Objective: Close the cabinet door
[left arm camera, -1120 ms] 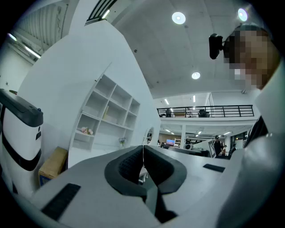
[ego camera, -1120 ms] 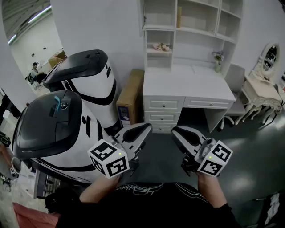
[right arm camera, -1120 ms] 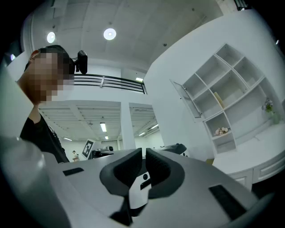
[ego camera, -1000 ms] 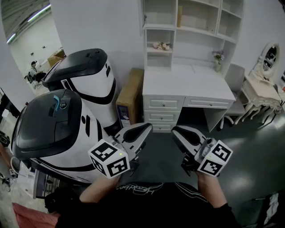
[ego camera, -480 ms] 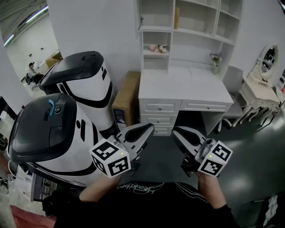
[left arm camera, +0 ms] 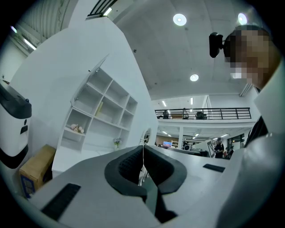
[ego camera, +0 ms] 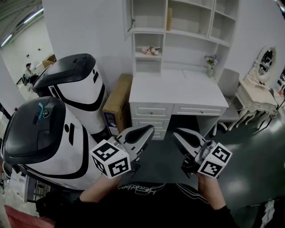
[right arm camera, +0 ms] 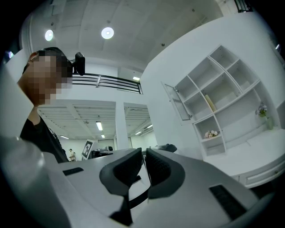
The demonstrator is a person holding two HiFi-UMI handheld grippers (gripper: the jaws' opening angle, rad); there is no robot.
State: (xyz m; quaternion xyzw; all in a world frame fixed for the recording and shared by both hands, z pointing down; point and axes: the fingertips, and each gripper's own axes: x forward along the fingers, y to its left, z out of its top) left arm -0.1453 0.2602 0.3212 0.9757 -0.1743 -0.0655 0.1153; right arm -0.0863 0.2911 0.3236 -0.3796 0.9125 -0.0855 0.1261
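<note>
Head view: I'm holding the left gripper (ego camera: 141, 132) and right gripper (ego camera: 181, 135) near me, well short of the far shelves (ego camera: 187, 22), where the door (ego camera: 128, 15) is hanging swung out at the upper left.

Left gripper view: the jaws are pressing together, gripping nothing.

Right gripper view: the jaws are all but meeting, also empty. I judge I'm only approaching; next I'll need to reach up and push the door's face.

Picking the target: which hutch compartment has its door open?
The top-left compartment: its door stands swung out to the left. The other compartments show no door.
</note>
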